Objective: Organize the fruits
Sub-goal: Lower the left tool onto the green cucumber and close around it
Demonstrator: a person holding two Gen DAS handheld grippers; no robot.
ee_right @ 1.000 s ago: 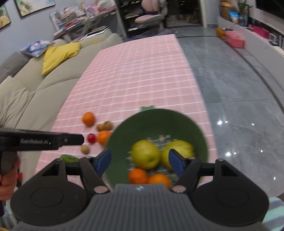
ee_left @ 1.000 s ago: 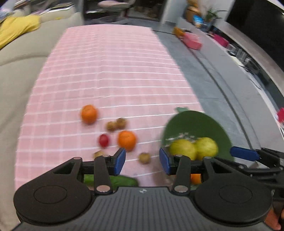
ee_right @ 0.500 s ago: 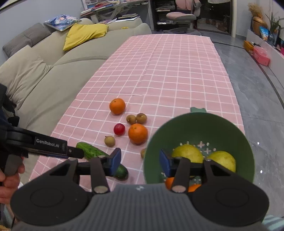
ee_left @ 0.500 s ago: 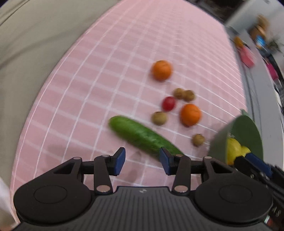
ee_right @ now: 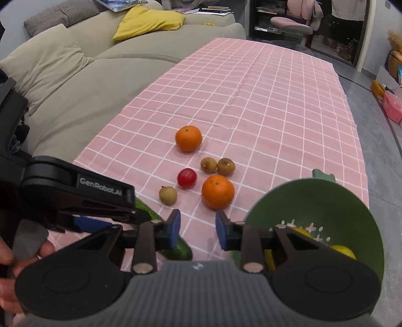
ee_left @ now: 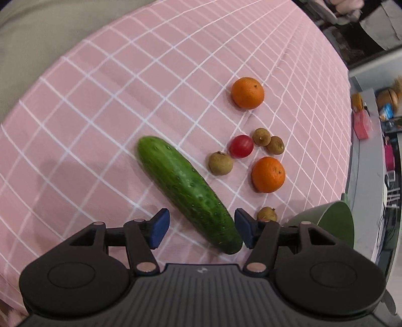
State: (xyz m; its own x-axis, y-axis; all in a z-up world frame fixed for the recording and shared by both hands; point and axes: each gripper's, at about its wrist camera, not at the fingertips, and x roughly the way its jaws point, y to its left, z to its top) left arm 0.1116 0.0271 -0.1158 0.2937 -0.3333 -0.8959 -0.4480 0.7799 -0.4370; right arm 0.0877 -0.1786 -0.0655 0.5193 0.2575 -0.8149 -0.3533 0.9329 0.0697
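A green cucumber [ee_left: 187, 191] lies on the pink checked tablecloth [ee_left: 125, 100]. My left gripper [ee_left: 199, 227] is open, its jaws on either side of the cucumber's near end, not closed on it. Two oranges [ee_left: 247, 93] [ee_left: 268, 174], a red cherry tomato [ee_left: 240, 146] and several small brown longans [ee_left: 220, 163] lie beyond. My right gripper [ee_right: 197, 231] is open and empty above the cloth, left of the green colander [ee_right: 326, 208], which holds yellow-green fruit [ee_right: 343, 251]. The left gripper's body [ee_right: 83, 196] covers part of the cucumber [ee_right: 176, 249] in the right wrist view.
A beige sofa [ee_right: 75, 83] with a yellow cushion [ee_right: 148, 21] runs along the table's left side. Grey floor [ee_right: 382, 163] is to the right. The colander's rim [ee_left: 334, 221] shows at the right of the left wrist view.
My left gripper has swung left and down from the colander to the cucumber and now straddles its near end. My right gripper has drawn back left of the colander.
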